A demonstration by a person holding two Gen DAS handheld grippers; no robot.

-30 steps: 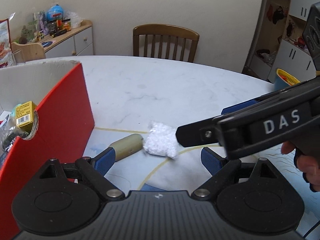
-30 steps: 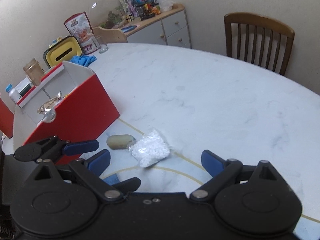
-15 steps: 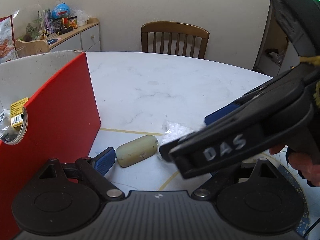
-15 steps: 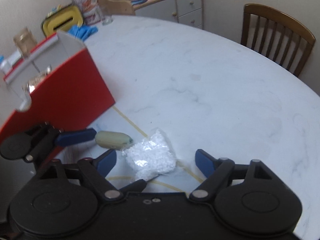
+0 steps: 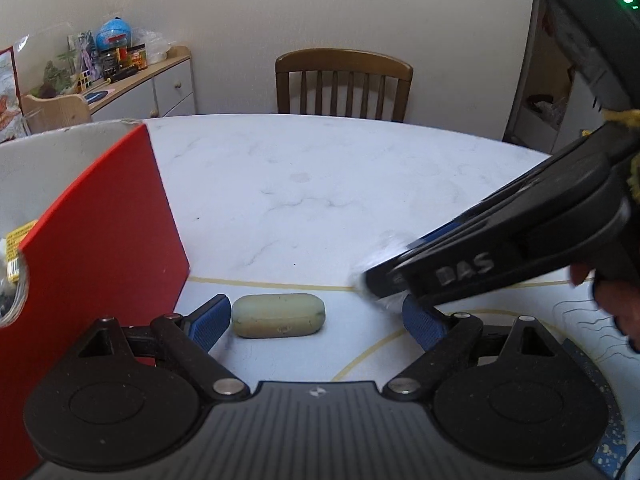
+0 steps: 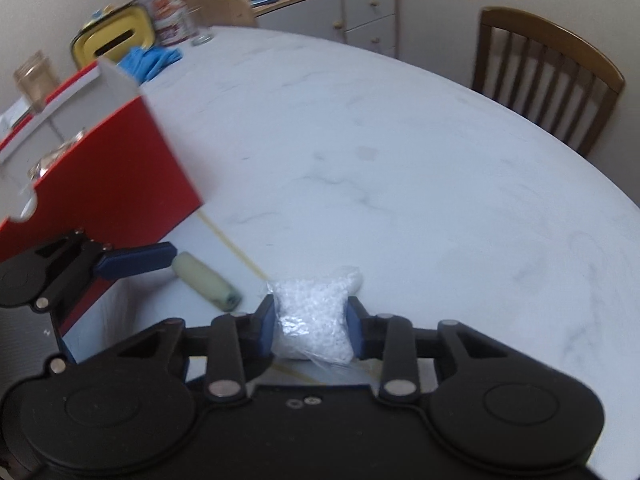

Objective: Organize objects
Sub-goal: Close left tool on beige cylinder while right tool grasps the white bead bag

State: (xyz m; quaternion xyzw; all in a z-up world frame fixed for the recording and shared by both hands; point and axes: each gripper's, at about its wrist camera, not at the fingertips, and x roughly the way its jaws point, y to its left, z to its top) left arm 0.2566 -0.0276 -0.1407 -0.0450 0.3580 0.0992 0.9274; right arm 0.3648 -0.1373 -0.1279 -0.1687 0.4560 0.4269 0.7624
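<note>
My right gripper (image 6: pixel 311 324) is shut on a clear bag of white pellets (image 6: pixel 316 320) low over the marble table (image 6: pixel 400 160). In the left wrist view the right gripper (image 5: pixel 384 284) crosses from the right and mostly hides the bag (image 5: pixel 386 242). My left gripper (image 5: pixel 316 320) is open, its blue pads either side of a pale green oblong case (image 5: pixel 279 315) lying on the table. The case also shows in the right wrist view (image 6: pixel 206 280), beside the left gripper's finger (image 6: pixel 136 260).
A red and white open box (image 5: pixel 100 240) with packets inside stands at the left, close to the case; it also shows in the right wrist view (image 6: pixel 100 160). A wooden chair (image 5: pixel 344 80) stands at the table's far side. A yellow container (image 6: pixel 114 42), blue cloth (image 6: pixel 150 60) and jar (image 6: pixel 36 80) lie beyond the box.
My right gripper came down over the pellet bag and closed on it. My left gripper stayed open and the green case now lies between its pads.
</note>
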